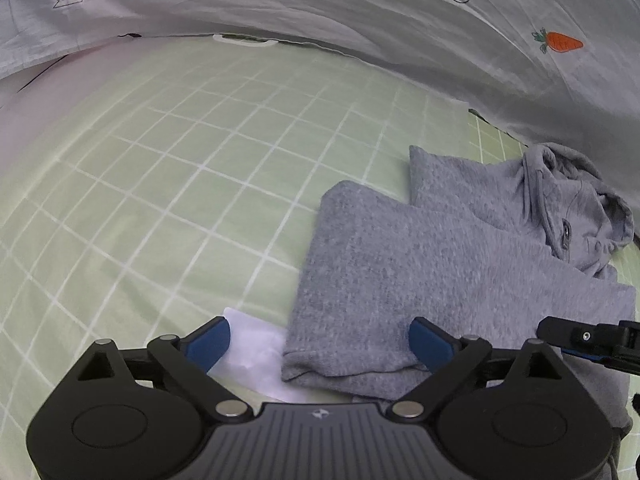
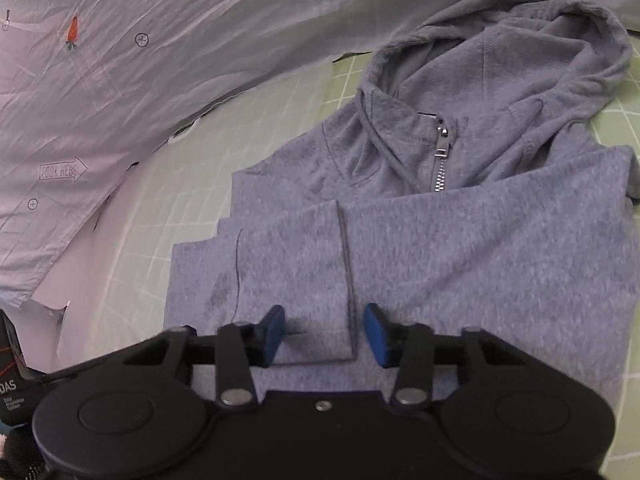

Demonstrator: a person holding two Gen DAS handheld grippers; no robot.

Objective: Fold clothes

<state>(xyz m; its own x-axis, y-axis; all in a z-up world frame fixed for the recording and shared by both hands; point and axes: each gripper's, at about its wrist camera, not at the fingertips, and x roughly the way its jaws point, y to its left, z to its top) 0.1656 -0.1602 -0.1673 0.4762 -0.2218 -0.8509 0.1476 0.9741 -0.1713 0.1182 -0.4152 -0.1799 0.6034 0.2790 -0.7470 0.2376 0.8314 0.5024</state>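
**A:** Where was the grey hoodie [image 2: 460, 248]?

**B:** On the bed, on a green checked sheet [image 1: 180, 168], front up, zip [image 2: 440, 160] closed, both sleeves laid across the chest and the hood flat at the top. The left hand-held gripper [image 1: 318, 340] stood wide apart over the hoodie's near edge, gripping nothing. The right hand-held gripper [image 2: 324, 334] was also apart, straddling a sleeve cuff [image 2: 316, 300].

**A:** What could have gone wrong?

**B:** I judged a one-layer pinch might drag a sleeve off the chest, and soft bedding could let the stack skew.

**A:** And the surroundings?

**B:** A pale printed quilt [image 1: 320, 20] with carrots bunched behind it, and a white sheet of something [image 1: 252, 344] beside the hem.
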